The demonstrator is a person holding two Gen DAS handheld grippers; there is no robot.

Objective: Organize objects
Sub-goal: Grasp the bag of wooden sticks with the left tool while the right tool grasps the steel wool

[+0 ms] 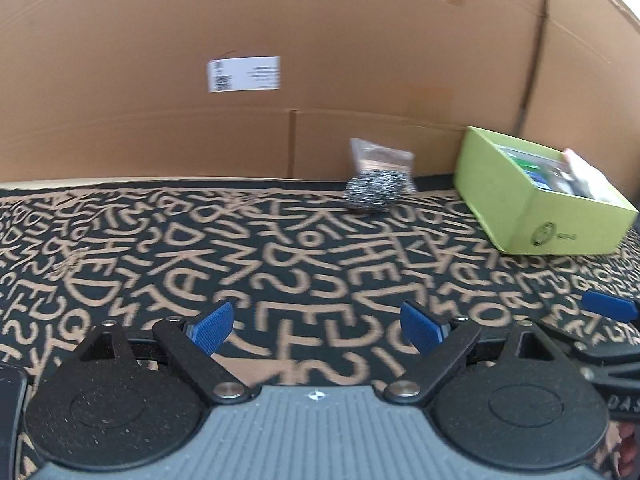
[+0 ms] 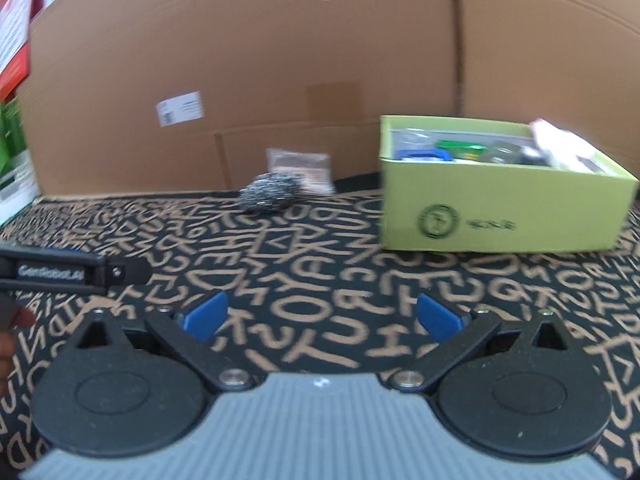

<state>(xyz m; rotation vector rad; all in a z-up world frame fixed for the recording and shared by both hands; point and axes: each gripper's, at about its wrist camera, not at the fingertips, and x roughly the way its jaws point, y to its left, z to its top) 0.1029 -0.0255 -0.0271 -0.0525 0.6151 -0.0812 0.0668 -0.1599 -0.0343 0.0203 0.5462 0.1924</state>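
Steel-wool scourer (image 2: 269, 197) sits by my patterned mat's (image 2: 320, 264) far edge, touching a packet (image 2: 305, 172); green box (image 2: 500, 216) far right. My left gripper (image 1: 318, 326) and right gripper (image 2: 322, 316) gape wide, empty. Snagging both together is my worry.

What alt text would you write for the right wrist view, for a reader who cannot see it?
The open right gripper hovers empty over a black cloth patterned with tan letters. Ahead, a steel wool scrubber and a clear packet lie by a cardboard wall; a green box of mixed items sits right.
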